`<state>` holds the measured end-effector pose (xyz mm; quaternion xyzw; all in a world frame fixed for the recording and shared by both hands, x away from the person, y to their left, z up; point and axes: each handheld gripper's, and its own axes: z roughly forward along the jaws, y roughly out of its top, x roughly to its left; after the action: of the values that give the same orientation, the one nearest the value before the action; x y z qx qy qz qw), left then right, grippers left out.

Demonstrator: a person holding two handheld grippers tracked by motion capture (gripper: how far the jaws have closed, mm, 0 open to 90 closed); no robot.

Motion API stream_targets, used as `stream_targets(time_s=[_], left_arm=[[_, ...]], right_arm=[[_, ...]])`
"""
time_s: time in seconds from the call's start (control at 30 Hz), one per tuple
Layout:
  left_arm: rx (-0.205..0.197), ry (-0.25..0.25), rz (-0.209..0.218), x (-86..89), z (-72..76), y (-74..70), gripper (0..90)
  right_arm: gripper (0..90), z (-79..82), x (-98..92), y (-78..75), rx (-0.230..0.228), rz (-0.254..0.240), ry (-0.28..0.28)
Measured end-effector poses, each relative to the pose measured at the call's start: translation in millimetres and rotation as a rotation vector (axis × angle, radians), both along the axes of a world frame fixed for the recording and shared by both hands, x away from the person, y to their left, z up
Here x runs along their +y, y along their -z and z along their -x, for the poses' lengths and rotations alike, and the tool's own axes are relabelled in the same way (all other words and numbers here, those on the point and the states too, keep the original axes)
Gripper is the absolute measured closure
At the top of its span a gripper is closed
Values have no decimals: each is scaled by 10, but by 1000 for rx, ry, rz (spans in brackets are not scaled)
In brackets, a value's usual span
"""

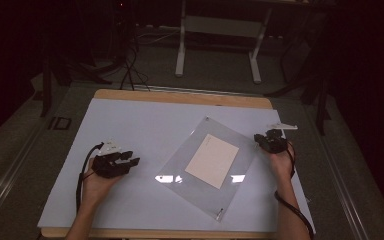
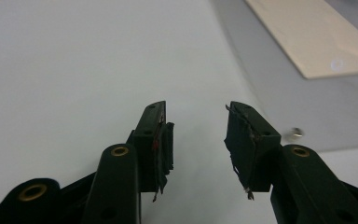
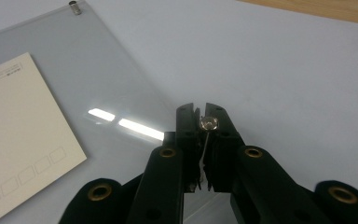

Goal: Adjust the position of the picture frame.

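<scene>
The right tool clamps a small metal screw cap at the acrylic frame's corner on the bench. The left tool, jaws apart and empty, nears the opposite corner; its stud likely comes next

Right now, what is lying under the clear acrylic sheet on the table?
Under the clear acrylic sheet lies a cream paper card, seen through it, with the white table surface below. Whether a second clear sheet lies beneath the card cannot be told.
</scene>
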<state>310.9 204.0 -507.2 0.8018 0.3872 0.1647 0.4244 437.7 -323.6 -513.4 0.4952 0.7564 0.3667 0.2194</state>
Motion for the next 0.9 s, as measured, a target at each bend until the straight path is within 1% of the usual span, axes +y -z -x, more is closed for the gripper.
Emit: stream_targets(time_s=[0.03, 0.07, 0.17, 0.23, 0.3, 0.37, 0.4, 0.43, 0.5, 0.53, 0.6, 0.67, 0.73, 0.77, 0.83, 0.9], left_arm=[[-2, 23, -7, -60, 15, -11, 580], [-6, 49, -5, -137, 27, -17, 579], [-4, 111, -14, -286, 53, -33, 579], [-6, 153, -9, -393, 82, -38, 579], [-11, 196, -22, -484, 107, -50, 579], [-16, 236, -14, -568, 136, -63, 579], [-18, 253, -7, -607, 151, -70, 579], [-20, 274, 11, -642, 165, -79, 579], [-27, 324, 60, -717, 200, -107, 579], [-27, 345, 78, -773, 221, -118, 579], [-32, 403, 99, -913, 261, -124, 580], [-32, 465, 87, -1092, 300, -111, 580], [-32, 526, 58, -1284, 337, -91, 580], [-30, 552, 51, -1372, 354, -82, 580], [-31, 600, 46, -1524, 383, -71, 584], [-31, 655, 27, -1655, 418, -55, 587]], right_arm=[[850, -21, 13, -1, 0, 1, -1], [850, -40, 31, -3, 1, -1, 2], [850, -110, 102, -1, 7, -1, -3], [850, -161, 162, -2, 11, 2, -12], [850, -210, 224, -14, 15, 5, -15], [849, -253, 282, -35, 15, 10, -20], [850, -271, 308, -51, 14, 14, -24], [849, -286, 334, -67, 14, 15, -28], [848, -313, 382, -92, 9, 15, -27], [848, -326, 405, -100, 7, 12, -30], [848, -349, 453, -104, 9, 14, -34], [848, -370, 494, -96, 13, 12, -34], [848, -387, 524, -86, 18, 12, -33], [848, -392, 534, -82, 19, 9, -32], [848, -397, 548, -78, 21, 10, -33], [848, -401, 549, -80, 23, 8, -34]])
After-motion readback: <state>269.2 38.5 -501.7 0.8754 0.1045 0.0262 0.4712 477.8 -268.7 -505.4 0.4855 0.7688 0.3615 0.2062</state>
